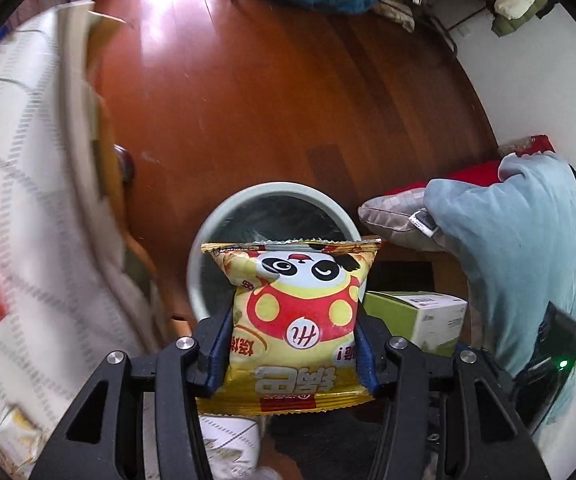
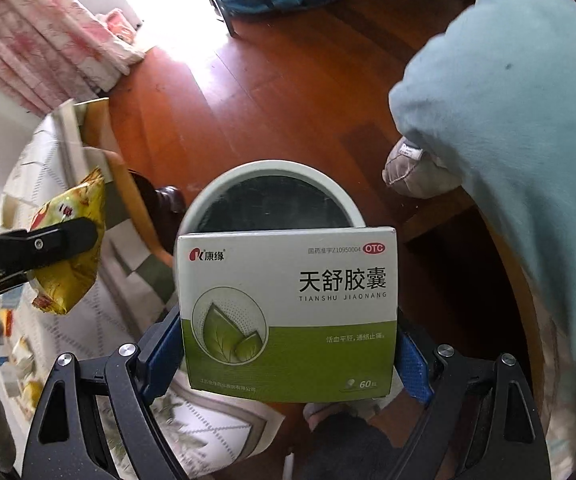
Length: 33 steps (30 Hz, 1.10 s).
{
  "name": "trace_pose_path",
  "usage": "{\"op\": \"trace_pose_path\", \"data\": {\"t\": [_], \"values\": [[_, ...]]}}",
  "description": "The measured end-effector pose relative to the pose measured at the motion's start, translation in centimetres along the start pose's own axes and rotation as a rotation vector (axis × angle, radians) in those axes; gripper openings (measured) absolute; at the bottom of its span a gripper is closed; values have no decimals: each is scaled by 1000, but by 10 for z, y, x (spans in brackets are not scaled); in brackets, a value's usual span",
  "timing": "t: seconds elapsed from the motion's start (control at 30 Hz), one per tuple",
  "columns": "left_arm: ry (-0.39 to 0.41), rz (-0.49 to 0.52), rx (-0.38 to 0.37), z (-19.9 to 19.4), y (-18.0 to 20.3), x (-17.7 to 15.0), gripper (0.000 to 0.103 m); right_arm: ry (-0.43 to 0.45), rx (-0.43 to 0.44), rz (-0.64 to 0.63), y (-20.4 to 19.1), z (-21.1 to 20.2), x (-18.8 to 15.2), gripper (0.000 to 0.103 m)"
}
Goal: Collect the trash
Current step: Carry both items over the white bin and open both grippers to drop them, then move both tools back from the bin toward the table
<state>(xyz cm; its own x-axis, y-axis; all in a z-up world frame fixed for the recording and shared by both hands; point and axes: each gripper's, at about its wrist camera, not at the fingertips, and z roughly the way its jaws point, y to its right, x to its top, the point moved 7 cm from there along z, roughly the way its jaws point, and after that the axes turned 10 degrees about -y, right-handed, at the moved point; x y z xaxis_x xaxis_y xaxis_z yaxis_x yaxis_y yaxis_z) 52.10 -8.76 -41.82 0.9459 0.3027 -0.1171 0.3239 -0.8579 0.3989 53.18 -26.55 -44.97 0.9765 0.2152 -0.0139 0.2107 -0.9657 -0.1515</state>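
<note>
Both hands loaded: left gripper pinching the snack bag, right gripper clamping the medicine box, bin open at 12 o'clock of each.

We see a yellow snack bag with a panda print, sealed and puffy, standing upright and upside down between our left fingers. A white-and-green medicine box sits flat-faced between our right fingers. Just ahead of and below both stands a round pale bin with a dark liner, open.
</note>
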Motion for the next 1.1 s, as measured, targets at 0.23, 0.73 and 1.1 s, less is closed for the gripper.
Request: {"op": "trace_pose_path", "data": {"t": [0.23, 0.73, 1.1], "values": [[11, -26, 8, -2, -2, 9, 95, -56, -16, 24, 17, 31, 11, 103], [273, 17, 379, -69, -18, -63, 95, 61, -133, -14, 4, -18, -22, 103], [374, 67, 431, -104, 5, -134, 95, 185, -154, 1, 1, -106, -81, 103]]}}
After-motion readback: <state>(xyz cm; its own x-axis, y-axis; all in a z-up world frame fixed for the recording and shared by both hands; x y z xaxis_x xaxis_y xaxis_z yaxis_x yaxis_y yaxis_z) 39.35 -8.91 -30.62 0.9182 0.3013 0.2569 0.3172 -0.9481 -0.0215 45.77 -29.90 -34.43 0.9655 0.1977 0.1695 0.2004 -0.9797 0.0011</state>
